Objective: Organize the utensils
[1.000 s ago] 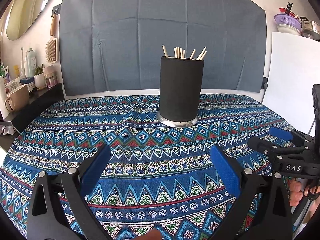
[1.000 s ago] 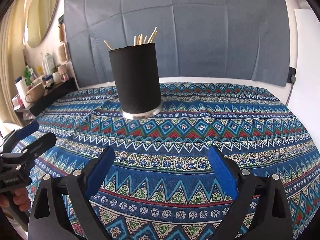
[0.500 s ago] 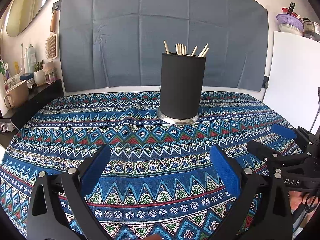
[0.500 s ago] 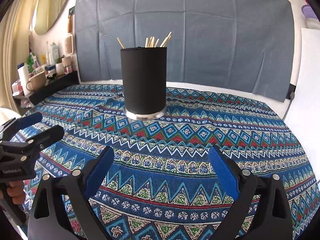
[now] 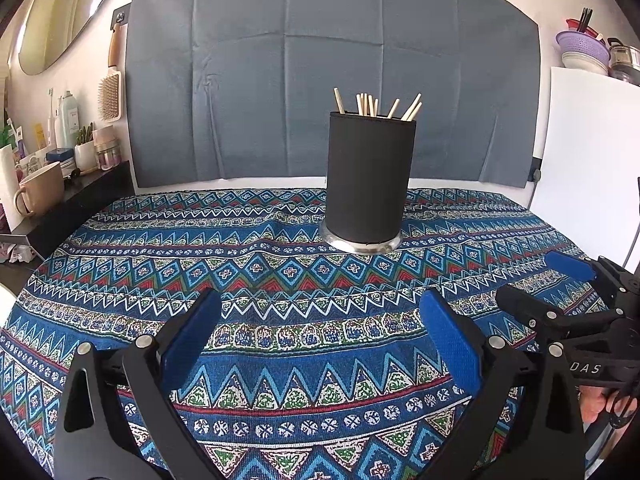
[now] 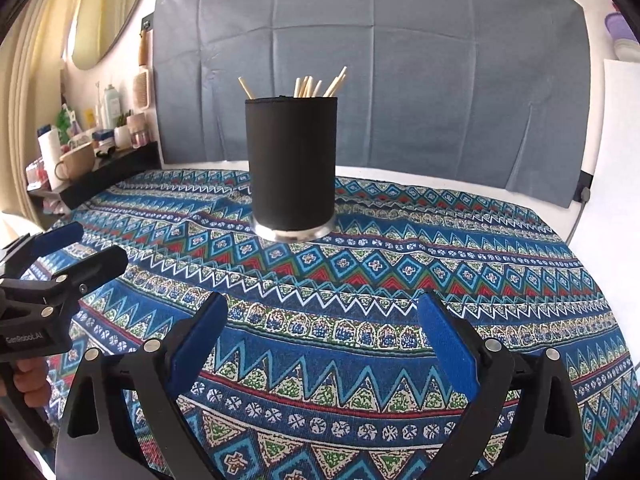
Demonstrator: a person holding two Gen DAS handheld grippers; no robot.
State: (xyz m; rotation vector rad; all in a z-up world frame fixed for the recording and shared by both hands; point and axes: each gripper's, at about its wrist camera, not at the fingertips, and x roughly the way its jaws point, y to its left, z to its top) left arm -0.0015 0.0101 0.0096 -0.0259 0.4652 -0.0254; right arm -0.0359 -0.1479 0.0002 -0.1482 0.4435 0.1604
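A black cylindrical holder point(image 5: 369, 184) with a silver base stands upright at the far middle of the patterned tablecloth point(image 5: 280, 280). Several wooden chopsticks point(image 5: 372, 105) stick out of its top. It also shows in the right wrist view point(image 6: 292, 168), with the chopsticks point(image 6: 308, 86) above its rim. My left gripper point(image 5: 320, 324) is open and empty, low over the cloth, well short of the holder. My right gripper point(image 6: 322, 324) is open and empty too. Each gripper shows at the edge of the other's view: the right one point(image 5: 560, 280), the left one point(image 6: 80, 248).
A dark shelf point(image 5: 80, 188) at the left holds a mug point(image 5: 40, 190), bottles and jars. A hairbrush point(image 5: 110, 96) hangs on the wall. A white panel point(image 5: 592, 160) stands at the right with bowls point(image 5: 580, 52) on top. A grey cloth point(image 5: 320, 80) hangs behind.
Both grippers have drawn back and levelled a little, so the holder sits slightly farther and more centred. Both stay open and empty. The holder has not moved.
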